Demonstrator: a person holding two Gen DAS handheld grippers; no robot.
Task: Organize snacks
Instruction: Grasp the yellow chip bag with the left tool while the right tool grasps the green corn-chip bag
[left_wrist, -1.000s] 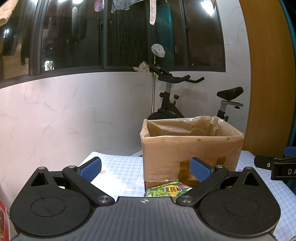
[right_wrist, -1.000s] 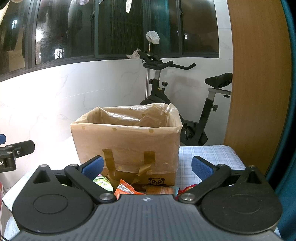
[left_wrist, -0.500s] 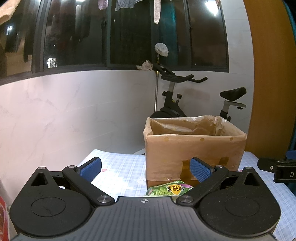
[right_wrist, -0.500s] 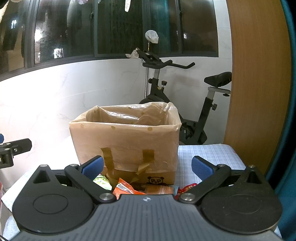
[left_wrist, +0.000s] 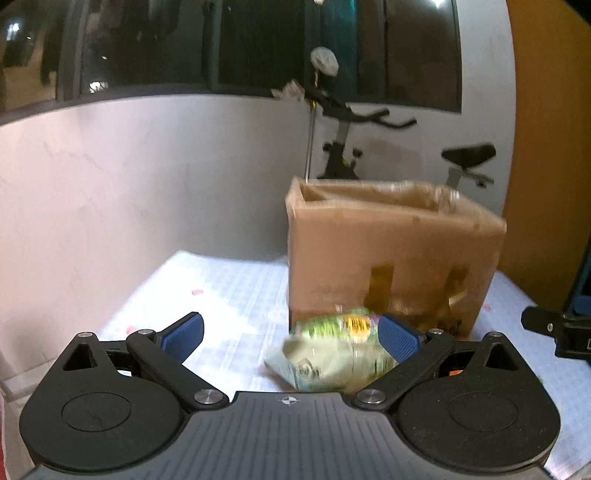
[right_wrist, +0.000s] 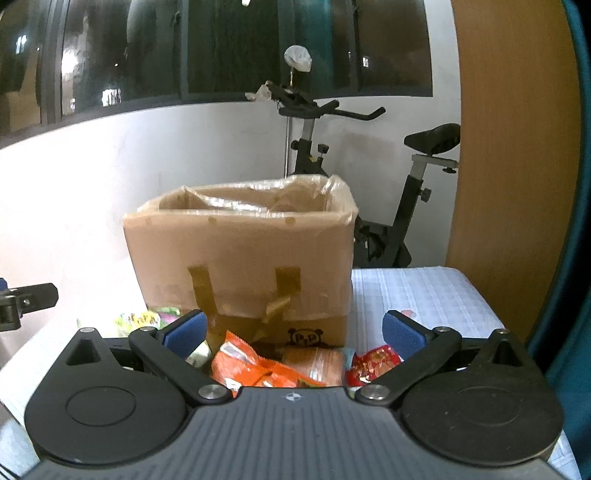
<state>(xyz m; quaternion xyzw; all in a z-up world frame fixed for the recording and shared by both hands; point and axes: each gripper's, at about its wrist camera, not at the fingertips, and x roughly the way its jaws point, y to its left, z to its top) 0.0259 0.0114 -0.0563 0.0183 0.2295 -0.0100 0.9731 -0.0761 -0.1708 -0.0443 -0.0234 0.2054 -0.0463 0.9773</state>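
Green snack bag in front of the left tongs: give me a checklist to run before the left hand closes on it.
1. Left tongs open: ok.
2. Green bag between the blue pads: cannot tell, it sits toward the right pad and the picture is blurred.
3. Bag free of the box: cannot tell, it lies close in front.
4. Box open at the top: ok.
5. Right tongs clear of the bag: ok, open over the orange bag and red bag.

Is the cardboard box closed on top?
No, the brown plastic-lined cardboard box stands open, its lining folded over the rim.
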